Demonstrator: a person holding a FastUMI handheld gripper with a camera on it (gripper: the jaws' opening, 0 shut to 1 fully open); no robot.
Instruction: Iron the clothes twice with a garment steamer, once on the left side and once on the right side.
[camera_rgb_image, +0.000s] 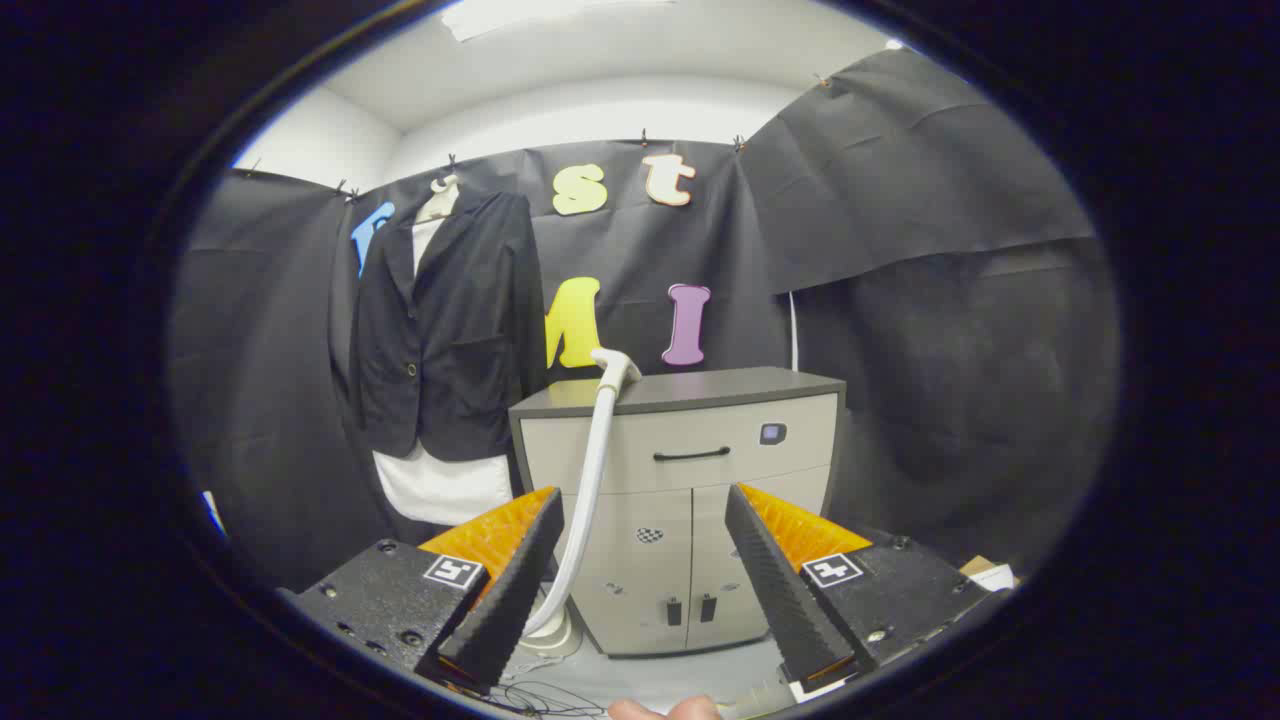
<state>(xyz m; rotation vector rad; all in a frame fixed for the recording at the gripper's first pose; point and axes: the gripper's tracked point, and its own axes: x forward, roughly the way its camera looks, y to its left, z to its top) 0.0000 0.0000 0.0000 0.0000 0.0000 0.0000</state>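
Gripper view shows one garment steamer (590, 470), its pale hose rising from a round base on the floor to a head resting against the cabinet (690, 500) top. One dark jacket (450, 320) over a white shirt (440, 485) hangs on the black cloth wall, beyond and left of the steamer. The gripper (640, 580) stands wide apart, holding nothing, the hose just inside its left finger. A fingertip (665, 709) shows below.

Gripper-mounted fisheye, low, facing cabinet (680, 500), near.
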